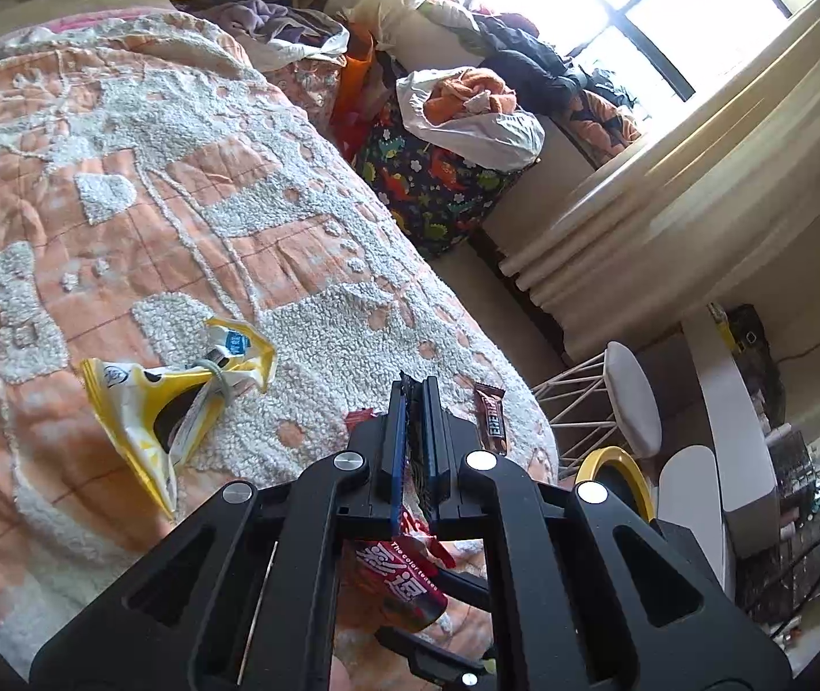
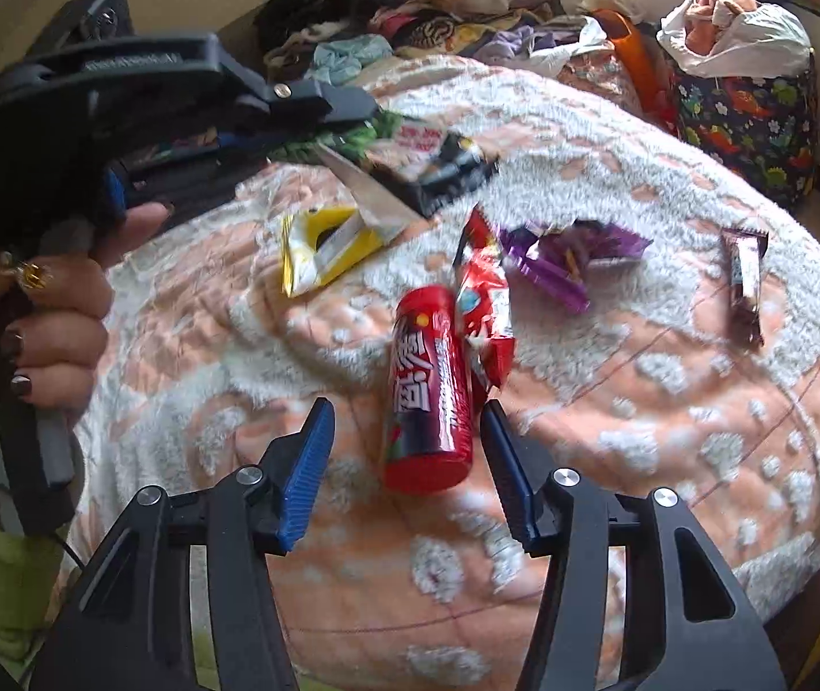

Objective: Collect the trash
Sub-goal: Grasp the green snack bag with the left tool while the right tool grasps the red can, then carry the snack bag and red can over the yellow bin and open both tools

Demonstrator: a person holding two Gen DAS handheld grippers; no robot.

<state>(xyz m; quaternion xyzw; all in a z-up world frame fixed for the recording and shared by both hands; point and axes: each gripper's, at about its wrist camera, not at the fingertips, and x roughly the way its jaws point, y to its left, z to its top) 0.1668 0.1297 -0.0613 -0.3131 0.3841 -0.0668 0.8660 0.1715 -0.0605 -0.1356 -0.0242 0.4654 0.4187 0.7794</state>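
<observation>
A red cylindrical candy tube (image 2: 430, 386) with white lettering lies on the peach-and-white bedspread (image 2: 640, 403), flanked by a red wrapper (image 2: 488, 311), a purple wrapper (image 2: 560, 259) and a crumpled yellow packet (image 2: 323, 250). The right gripper (image 2: 407, 460) hovers near the tube's end, jaws apart. Beyond the tube, the left gripper (image 2: 364, 115) is clamped on a green-and-black snack bag (image 2: 427, 155).

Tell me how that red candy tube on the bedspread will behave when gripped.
The red candy tube is a smooth cylinder lying on its side, so it probably rolls if nudged. It looks rigid and should hold shape. Its glossy label may slip between the right gripper pads.
</observation>
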